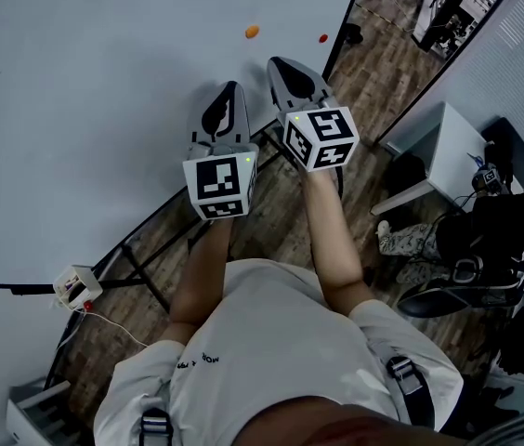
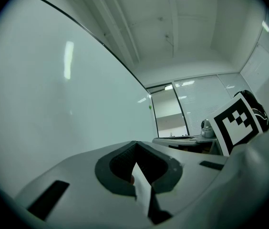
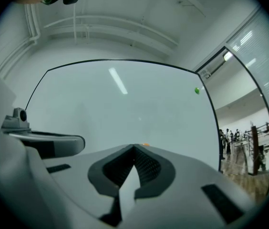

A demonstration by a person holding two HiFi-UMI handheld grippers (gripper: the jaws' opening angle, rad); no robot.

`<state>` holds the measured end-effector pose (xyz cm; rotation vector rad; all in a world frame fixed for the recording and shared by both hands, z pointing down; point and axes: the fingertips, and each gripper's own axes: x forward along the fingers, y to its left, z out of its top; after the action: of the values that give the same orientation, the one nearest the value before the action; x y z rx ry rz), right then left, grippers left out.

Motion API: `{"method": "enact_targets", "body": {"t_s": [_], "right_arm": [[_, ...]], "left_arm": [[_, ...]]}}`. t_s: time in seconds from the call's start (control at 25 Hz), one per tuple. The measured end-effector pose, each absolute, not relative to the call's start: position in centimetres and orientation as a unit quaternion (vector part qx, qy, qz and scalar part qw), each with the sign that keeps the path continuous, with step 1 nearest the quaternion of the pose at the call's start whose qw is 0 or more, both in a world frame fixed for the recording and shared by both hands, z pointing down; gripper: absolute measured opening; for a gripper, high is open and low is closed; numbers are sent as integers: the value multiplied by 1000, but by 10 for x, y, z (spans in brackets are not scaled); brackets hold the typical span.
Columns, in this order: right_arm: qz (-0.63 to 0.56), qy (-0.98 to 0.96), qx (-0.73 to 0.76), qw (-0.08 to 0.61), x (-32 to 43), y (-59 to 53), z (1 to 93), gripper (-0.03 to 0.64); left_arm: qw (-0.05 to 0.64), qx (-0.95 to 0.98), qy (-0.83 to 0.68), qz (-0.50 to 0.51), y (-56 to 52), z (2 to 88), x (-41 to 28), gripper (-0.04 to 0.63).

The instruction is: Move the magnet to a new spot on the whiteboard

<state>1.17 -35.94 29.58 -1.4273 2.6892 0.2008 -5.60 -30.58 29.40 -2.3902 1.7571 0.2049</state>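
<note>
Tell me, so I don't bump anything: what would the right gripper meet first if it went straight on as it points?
Probably the whiteboard, at or just under the orange magnet peeking over the closed tips of the right gripper. Nothing else shows between; the distance is unclear.

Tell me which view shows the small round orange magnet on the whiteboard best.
The head view: the small round orange magnet sits whole on the white whiteboard. The right gripper view catches only a sliver above the right claw; the left gripper view shows none clearly.
</note>
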Motion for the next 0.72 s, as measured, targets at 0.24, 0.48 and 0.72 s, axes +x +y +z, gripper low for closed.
{"method": "enact_targets", "body": {"t_s": [0.24, 0.48, 0.72], "right_arm": [[65, 880, -468, 55, 13, -346, 295, 14], [58, 879, -469, 62, 14, -336, 300, 14], [56, 881, -466, 60, 12, -328, 303, 14]], "left_arm": [[87, -802, 586, 68, -302, 293, -53, 3], [86, -803, 586, 69, -300, 293, -52, 3], [85, -804, 585, 69, -299, 293, -49, 3]]}}
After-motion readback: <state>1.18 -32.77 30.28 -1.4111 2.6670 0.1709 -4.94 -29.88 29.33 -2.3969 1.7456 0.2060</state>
